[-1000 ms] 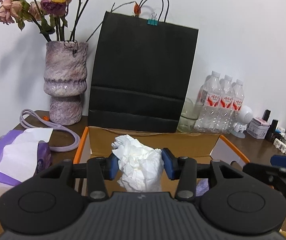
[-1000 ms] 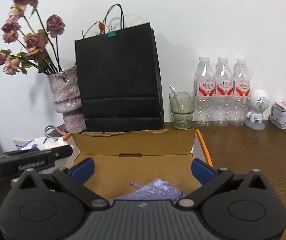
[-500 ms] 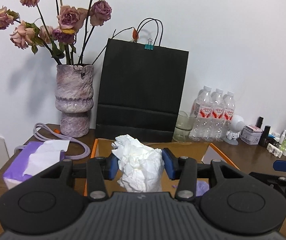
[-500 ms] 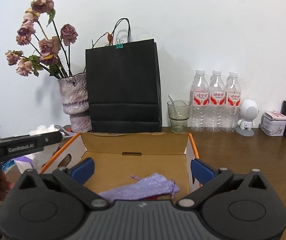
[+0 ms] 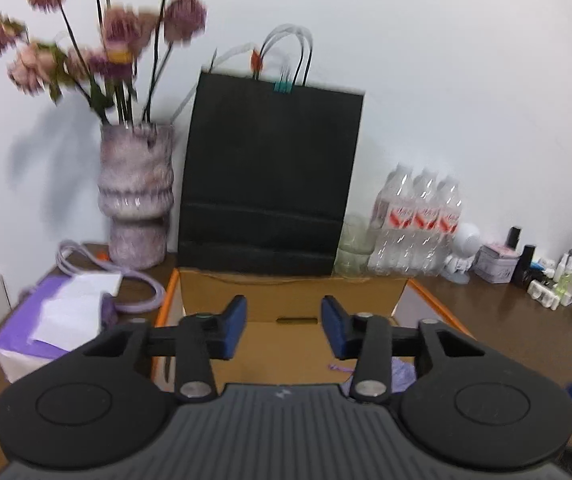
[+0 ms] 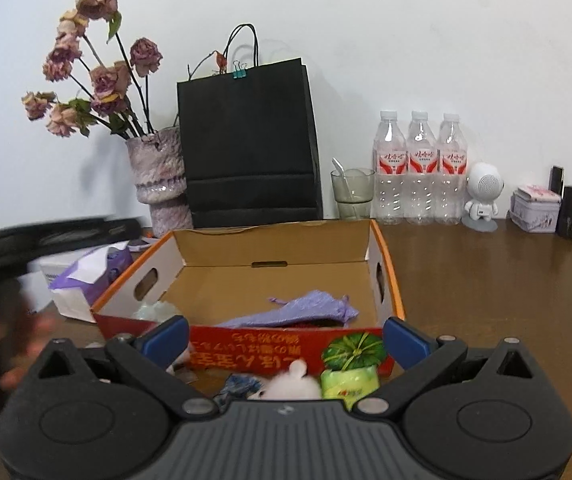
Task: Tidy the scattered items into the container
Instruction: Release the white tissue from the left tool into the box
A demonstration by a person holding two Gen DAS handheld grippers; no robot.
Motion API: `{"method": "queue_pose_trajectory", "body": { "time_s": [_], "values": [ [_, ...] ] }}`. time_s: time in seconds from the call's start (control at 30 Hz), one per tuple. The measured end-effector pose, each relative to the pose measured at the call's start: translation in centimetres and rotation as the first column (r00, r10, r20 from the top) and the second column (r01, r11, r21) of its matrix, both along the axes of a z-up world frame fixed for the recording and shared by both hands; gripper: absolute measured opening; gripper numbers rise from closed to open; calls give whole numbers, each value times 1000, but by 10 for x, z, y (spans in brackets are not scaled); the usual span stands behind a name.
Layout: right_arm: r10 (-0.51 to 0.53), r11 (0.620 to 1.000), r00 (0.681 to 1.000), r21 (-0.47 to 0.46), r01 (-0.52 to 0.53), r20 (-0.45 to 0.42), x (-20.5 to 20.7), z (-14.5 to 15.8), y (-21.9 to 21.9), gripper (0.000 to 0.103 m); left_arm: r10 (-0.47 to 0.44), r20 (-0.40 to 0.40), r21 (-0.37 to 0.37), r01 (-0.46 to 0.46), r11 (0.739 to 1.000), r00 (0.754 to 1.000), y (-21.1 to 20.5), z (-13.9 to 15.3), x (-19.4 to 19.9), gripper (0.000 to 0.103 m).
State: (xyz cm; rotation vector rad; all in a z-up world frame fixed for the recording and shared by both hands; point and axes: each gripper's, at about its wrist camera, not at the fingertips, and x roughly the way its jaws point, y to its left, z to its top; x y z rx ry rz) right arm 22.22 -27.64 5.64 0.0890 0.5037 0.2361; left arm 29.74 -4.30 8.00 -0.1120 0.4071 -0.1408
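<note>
An open cardboard box (image 6: 273, 240) with orange edges sits on the brown table; it also shows in the left wrist view (image 5: 294, 292). Inside lie a purple drawstring pouch (image 6: 298, 312) and a crumpled white tissue (image 6: 155, 312) in the near left corner. My left gripper (image 5: 281, 330) is open and empty above the box. My right gripper (image 6: 283, 338) is open and empty in front of the box. Before the box's red front wall lie a white fluffy item (image 6: 290, 384), a green packet (image 6: 350, 382) and a blue wrapper (image 6: 237, 386).
A black paper bag (image 6: 249, 148), a vase of dried roses (image 6: 161, 184), a glass (image 6: 352, 194), three water bottles (image 6: 420, 168) and a white figure (image 6: 482, 196) stand along the wall. A purple tissue pack (image 5: 57, 320) lies left of the box. Small items crowd the far right.
My left gripper opened and the crumpled tissue dropped into the box. My right gripper pulled back toward me, bringing the box's front wall and the items before it into view.
</note>
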Motion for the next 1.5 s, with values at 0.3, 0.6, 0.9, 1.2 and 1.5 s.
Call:
{"method": "queue_pose_trajectory", "body": {
  "time_s": [0.3,0.6,0.9,1.2,1.5],
  "values": [
    [13,998,999,-63,-17,-52,-11,-20,-1,103,-61,-154,-51,53,997,986,19,-37,-37,72],
    [27,999,995,-39,-31,-97,-4,-35,2,103,-132,-299,49,153,987,945,-19,-75,-33,36],
    [-2,1000,996,-4,2,-89,8,-32,-15,103,-136,-81,1,136,991,987,0,-12,-49,21],
    [1,1000,998,18,0,-64,49,-16,-2,103,-66,-128,-25,64,998,990,-1,-16,10,25],
    [5,1000,997,-8,-6,-73,57,-23,1,103,-4,-21,112,7,994,1000,0,-6,-13,103]
  ]
}}
